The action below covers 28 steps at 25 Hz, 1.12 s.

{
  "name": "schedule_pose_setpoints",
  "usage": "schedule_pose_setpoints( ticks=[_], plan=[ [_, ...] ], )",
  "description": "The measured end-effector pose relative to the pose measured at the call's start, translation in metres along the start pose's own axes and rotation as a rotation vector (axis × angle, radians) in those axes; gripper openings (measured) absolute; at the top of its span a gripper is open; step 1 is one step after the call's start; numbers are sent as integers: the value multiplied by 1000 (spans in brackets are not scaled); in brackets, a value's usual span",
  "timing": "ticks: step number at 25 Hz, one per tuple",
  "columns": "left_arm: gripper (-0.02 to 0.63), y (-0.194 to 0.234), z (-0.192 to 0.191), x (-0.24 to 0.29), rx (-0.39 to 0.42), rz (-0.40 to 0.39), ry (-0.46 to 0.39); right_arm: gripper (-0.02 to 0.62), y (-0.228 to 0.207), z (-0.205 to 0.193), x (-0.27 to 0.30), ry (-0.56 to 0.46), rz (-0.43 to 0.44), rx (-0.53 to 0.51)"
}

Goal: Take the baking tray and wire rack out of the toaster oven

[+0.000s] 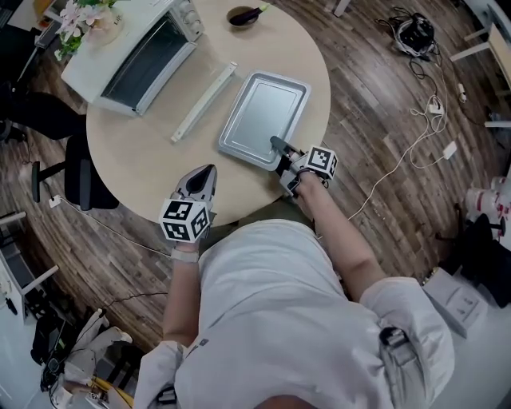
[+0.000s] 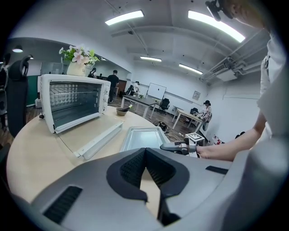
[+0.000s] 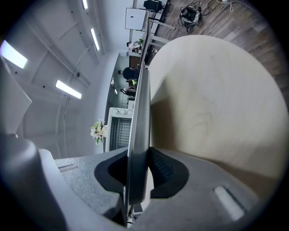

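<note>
**Two hand-held grippers at the bench, one clamped on the baking tray**

The right hand-held gripper (image 1: 277,144) has its jaws closed on the near rim of the baking tray (image 1: 267,112). In the right gripper view the thin metal rim runs edge-on straight between the two dark pads, which press it from both sides with only the sheet's thickness between them. The tray stretches away from this gripper toward the middle of the round bench (image 1: 144,152), shiny and bare inside. Whether its near edge rests on the wood or is raised slightly cannot be told.

The left hand-held gripper (image 1: 207,171) is near the bench's front edge, to the left of the tray and apart from it. Its jaw tips meet in a point with nothing between them, and it touches nothing.

Beyond the tray stands the white toaster oven (image 1: 120,48), its glass door (image 1: 172,88) folded down flat, the door's pale handle just beside the tray's left side. The wire rack (image 2: 74,95) sits inside the oven cavity, well apart from both grippers. Flowers (image 1: 76,20) stand on the oven's top, and a small dark bowl (image 1: 243,16) sits at the bench's far edge.
</note>
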<state>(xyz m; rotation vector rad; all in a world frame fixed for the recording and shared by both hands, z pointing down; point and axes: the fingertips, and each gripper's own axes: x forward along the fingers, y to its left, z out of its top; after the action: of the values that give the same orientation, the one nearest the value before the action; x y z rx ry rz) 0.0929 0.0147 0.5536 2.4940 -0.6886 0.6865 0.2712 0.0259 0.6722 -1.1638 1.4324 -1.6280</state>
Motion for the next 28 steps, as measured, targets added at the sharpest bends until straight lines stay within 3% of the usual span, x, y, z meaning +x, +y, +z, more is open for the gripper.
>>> schedule_pose_setpoints(
  ticks=[7,15,24,28],
  plan=[
    [0,-2,-2,8,4,-8,21,86,-20,12,-3,-3,-135,-139],
    [0,-2,-4,10,-2,-4,35,207,-42,19,-9,47,-341,-335],
    [0,7,-8,4,-18,17,31,253,-51,15,-16,185,-566,-589],
    [0,13,-10,1,-26,29,25,276,-54,19,-22,197,-638,-636]
  ],
)
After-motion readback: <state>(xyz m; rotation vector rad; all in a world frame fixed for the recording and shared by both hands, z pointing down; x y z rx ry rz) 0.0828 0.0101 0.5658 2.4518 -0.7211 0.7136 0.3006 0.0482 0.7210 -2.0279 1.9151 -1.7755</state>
